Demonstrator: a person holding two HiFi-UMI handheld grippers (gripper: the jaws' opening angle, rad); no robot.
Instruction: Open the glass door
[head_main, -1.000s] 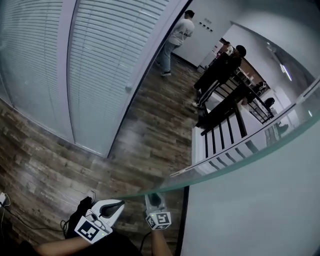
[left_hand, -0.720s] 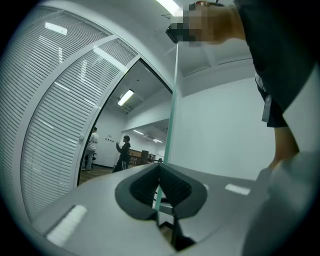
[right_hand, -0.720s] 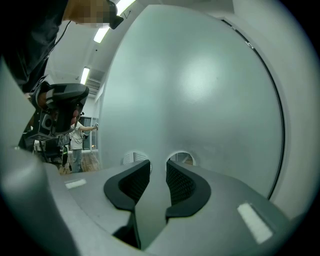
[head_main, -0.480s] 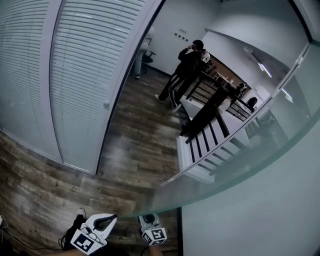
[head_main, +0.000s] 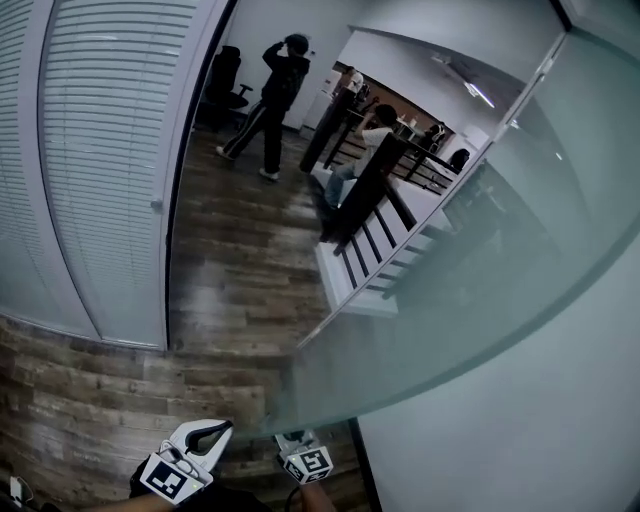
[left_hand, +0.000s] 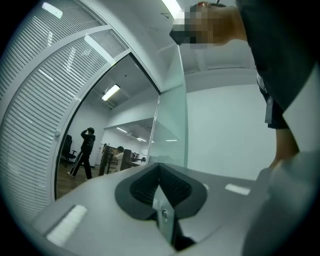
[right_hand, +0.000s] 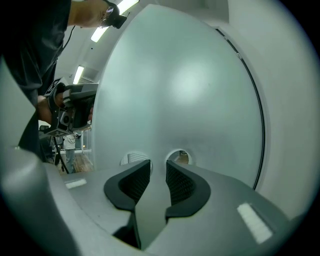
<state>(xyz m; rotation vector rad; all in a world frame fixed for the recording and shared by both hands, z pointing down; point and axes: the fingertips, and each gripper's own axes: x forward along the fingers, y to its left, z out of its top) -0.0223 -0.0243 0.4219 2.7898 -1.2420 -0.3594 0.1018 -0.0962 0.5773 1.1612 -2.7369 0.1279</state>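
The frosted glass door (head_main: 480, 300) stands partly swung open, and its curved edge crosses the head view. In the left gripper view I see the door (left_hand: 171, 115) almost edge-on. It fills the right gripper view (right_hand: 185, 90), with two small clear round spots (right_hand: 180, 156) just past the jaws. My right gripper (head_main: 297, 442) sits at the door's lower edge. Its jaws (right_hand: 158, 167) stand apart with a pale grey piece filling the gap, which I take for the door handle; its outline is unclear. My left gripper (head_main: 222, 430) hangs beside it, shut and empty (left_hand: 160, 169).
A partition with white blinds (head_main: 90, 170) runs along the left. Beyond the doorway lies wood-plank floor (head_main: 240, 270), a black railing with a white bench (head_main: 370, 230) and standing people (head_main: 275, 100). A plain white wall (head_main: 520, 440) is at the right.
The door has swung further and the gap beside the blinds has widened. Both grippers have slid lower in the head view, and the people beyond have shifted left.
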